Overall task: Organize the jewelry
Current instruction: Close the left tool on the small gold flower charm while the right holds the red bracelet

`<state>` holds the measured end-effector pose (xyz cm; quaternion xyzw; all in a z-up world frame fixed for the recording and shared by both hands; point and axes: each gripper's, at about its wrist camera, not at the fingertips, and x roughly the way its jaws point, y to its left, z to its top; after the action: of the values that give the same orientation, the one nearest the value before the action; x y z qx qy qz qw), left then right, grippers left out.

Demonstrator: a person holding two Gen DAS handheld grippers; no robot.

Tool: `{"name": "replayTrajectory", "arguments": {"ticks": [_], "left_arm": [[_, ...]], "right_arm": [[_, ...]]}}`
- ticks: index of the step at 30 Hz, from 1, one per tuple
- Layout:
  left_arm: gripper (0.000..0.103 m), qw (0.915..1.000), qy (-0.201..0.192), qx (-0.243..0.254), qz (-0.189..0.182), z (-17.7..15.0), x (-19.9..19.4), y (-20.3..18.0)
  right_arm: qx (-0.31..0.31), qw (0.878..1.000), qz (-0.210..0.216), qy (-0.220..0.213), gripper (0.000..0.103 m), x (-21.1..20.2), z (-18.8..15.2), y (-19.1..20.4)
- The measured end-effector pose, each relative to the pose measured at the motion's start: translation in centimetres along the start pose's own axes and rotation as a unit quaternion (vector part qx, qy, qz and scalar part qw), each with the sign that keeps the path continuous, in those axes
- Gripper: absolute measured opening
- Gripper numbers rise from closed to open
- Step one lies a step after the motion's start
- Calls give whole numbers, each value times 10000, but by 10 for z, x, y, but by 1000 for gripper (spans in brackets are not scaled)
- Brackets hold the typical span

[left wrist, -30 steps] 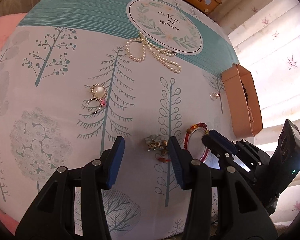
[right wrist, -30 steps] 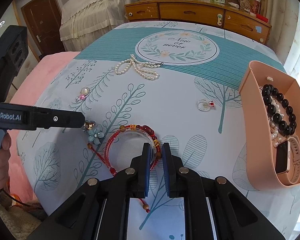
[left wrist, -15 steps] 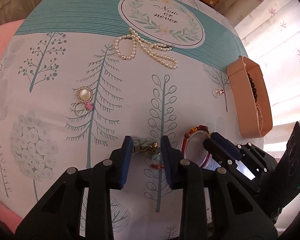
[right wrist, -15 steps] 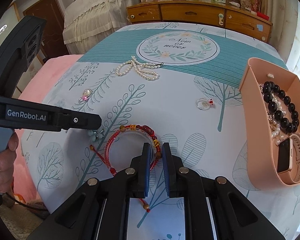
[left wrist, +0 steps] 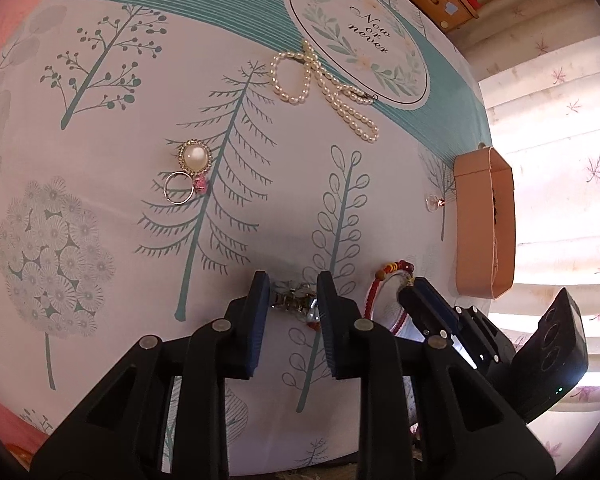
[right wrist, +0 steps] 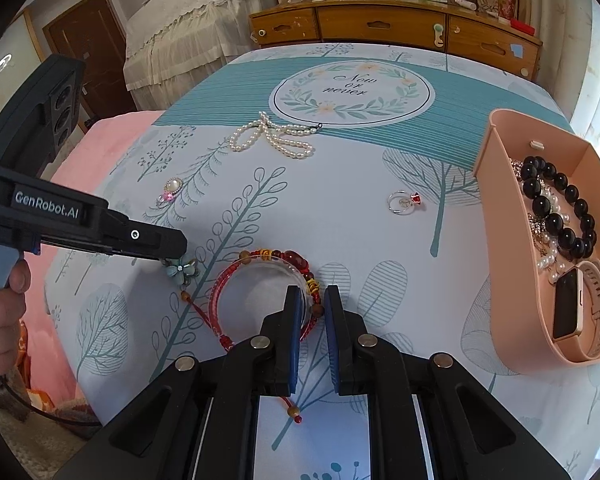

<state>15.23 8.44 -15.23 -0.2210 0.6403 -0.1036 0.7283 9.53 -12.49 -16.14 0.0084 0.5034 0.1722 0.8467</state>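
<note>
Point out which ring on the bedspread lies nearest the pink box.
The ring with the red stone, lying alone just left of the pink box. The pink-stoned ring sits far off beside the pearl brooch.

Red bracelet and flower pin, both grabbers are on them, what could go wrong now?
The flower pin lies very close to the red bracelet and its cord, so lifting one might drag the other. The left gripper has just been closing around the small pin; a thin hold could let it slip. The right gripper pinches only the bracelet's edge, so it may swing and drop before reaching the pink tray.
</note>
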Motion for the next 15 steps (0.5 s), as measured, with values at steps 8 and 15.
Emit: {"name": "replayTrajectory", "arguments": {"ticks": [8, 15], "left_arm": [[21, 9998, 137, -48, 105, 5, 3, 0], [21, 9996, 120, 45, 268, 1, 3, -3]], "right_arm": [[56, 10000, 5, 20, 12, -1, 0, -2], [60, 10000, 12, 17, 12, 0, 0, -2]]}}
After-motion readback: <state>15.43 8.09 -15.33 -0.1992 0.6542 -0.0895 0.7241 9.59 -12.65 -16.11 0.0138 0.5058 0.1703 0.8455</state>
